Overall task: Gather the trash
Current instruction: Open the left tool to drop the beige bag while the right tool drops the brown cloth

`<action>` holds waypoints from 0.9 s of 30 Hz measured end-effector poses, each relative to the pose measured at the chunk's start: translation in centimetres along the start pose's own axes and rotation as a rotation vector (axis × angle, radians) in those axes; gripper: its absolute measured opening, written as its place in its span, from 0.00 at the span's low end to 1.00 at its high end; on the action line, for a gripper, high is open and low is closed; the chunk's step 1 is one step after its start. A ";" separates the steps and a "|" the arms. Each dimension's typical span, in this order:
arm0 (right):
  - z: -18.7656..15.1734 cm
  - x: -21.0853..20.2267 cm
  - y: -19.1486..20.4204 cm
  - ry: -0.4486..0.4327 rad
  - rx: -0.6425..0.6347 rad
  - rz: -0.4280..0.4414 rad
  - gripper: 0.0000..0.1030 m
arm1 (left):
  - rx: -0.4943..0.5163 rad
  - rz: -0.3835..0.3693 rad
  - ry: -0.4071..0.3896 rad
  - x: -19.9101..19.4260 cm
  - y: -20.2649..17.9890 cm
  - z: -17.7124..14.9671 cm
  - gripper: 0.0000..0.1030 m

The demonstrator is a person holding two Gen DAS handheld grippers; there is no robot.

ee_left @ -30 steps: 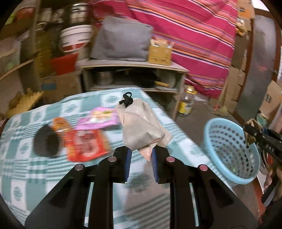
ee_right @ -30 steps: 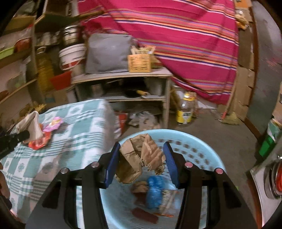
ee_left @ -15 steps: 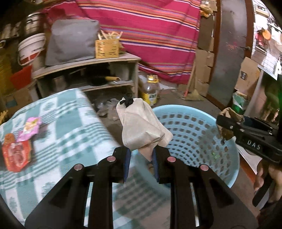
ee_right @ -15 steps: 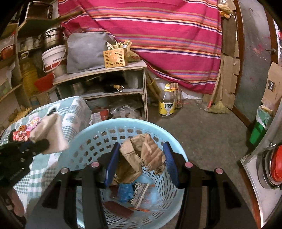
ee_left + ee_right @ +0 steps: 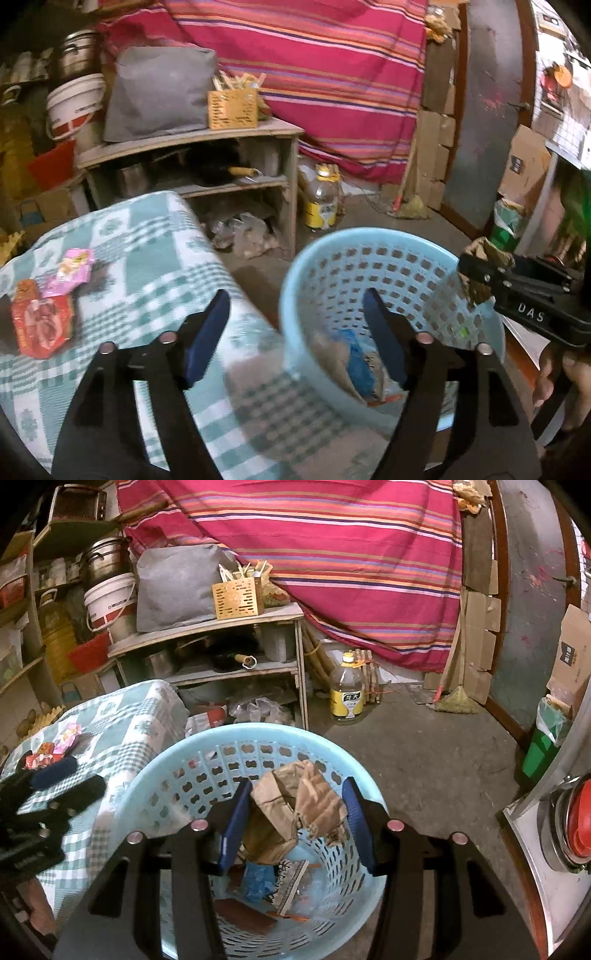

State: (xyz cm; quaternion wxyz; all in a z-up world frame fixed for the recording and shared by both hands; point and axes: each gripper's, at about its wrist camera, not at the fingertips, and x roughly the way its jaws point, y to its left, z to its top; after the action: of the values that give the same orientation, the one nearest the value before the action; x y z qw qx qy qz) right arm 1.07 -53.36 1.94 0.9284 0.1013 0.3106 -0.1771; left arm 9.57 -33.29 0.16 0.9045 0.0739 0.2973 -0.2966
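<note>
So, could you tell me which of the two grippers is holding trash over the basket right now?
The right gripper: crumpled brown paper sits clamped between its pads above the blue basket. The left gripper has just opened and holds nothing.

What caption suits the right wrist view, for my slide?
Right claw holds crumpled paper over the blue basket.

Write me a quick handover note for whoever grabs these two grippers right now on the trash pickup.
Left gripper: jaws have just been opening, nothing between them now; it sits at the near rim of the blue basket.
Right gripper: jaws shut on crumpled brown paper, held over the basket.
Done: several pieces of trash already lie in the basket, including a blue wrapper.
Left: drop the brown paper in, then fetch the red wrapper and pink wrapper lying on the checked tablecloth.
</note>
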 end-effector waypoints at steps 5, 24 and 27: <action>0.1 0.5 1.6 0.013 -0.016 0.001 0.53 | -0.054 0.080 -0.026 -1.8 3.7 0.1 0.84; 0.9 0.4 15.1 -0.022 -0.149 0.044 0.84 | -0.206 0.363 -0.066 -9.0 19.6 -2.2 0.95; 0.6 0.6 17.9 -0.018 -0.181 0.069 0.83 | -0.235 0.404 -0.058 -10.0 22.5 -3.3 0.95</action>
State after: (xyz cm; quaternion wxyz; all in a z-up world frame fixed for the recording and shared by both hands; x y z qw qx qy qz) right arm 8.82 -37.32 3.48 0.9421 0.0262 0.3132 -0.1170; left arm 14.57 -9.06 2.32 0.9560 0.0178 0.2830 -0.0748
